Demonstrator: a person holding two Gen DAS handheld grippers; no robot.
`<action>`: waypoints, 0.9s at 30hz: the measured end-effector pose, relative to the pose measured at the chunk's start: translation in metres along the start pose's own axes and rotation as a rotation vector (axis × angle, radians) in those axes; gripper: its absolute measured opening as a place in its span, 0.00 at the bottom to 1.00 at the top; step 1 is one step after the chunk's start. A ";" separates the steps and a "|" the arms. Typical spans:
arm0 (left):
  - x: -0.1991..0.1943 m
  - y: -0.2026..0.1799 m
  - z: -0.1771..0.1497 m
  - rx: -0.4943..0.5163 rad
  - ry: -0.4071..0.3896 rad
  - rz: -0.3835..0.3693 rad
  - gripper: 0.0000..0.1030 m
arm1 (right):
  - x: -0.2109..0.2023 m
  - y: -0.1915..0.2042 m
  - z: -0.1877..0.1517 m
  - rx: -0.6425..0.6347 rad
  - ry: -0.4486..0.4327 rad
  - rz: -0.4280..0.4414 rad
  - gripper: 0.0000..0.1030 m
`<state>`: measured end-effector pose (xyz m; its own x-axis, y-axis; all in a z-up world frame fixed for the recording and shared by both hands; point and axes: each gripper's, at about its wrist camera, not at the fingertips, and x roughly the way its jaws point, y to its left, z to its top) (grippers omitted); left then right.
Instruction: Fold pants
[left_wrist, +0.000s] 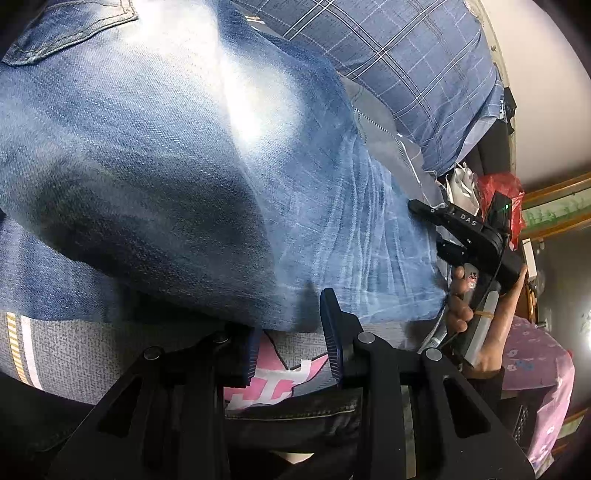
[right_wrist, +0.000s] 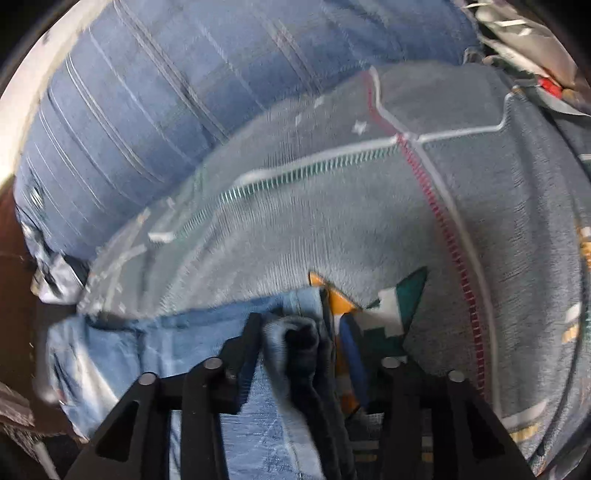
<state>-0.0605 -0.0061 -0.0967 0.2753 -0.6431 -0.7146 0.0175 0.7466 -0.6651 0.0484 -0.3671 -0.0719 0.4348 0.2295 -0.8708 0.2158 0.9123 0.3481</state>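
Left wrist view: jeans (left_wrist: 177, 155) cover a grey blanket (left_wrist: 92, 354), plaid quilt (left_wrist: 406, 66) at one o'clock. Left tongs (left_wrist: 291, 343) gape empty. Right tongs (right_wrist: 299, 339) pinch the jeans' bunched edge.

Left gripper (left_wrist: 291, 347): black linkage arms, silver rivets, blue ribbed finger pads (left_wrist: 334, 343). Right gripper (right_wrist: 303, 343): black body, white "DAS" lettering, green LED, black cable. Right hand (left_wrist: 476, 314): bare skin, dark sleeve.

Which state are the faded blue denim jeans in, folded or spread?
Partly folded: faded blue denim jeans hang doubled over the grey patterned bedspread, bunched layers between the right gripper's fingers.
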 end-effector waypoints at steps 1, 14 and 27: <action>0.000 0.000 0.000 0.001 0.000 0.001 0.27 | 0.001 0.008 0.000 -0.042 0.001 -0.030 0.45; 0.000 -0.001 0.003 0.000 -0.002 0.006 0.27 | -0.047 0.041 -0.006 -0.176 -0.184 -0.022 0.21; -0.001 -0.035 0.017 0.171 -0.057 0.016 0.27 | -0.047 0.010 0.066 0.020 -0.299 -0.096 0.23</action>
<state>-0.0449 -0.0291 -0.0693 0.3305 -0.6236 -0.7084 0.1744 0.7780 -0.6035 0.0880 -0.3911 -0.0043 0.6489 0.0295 -0.7603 0.2846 0.9173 0.2785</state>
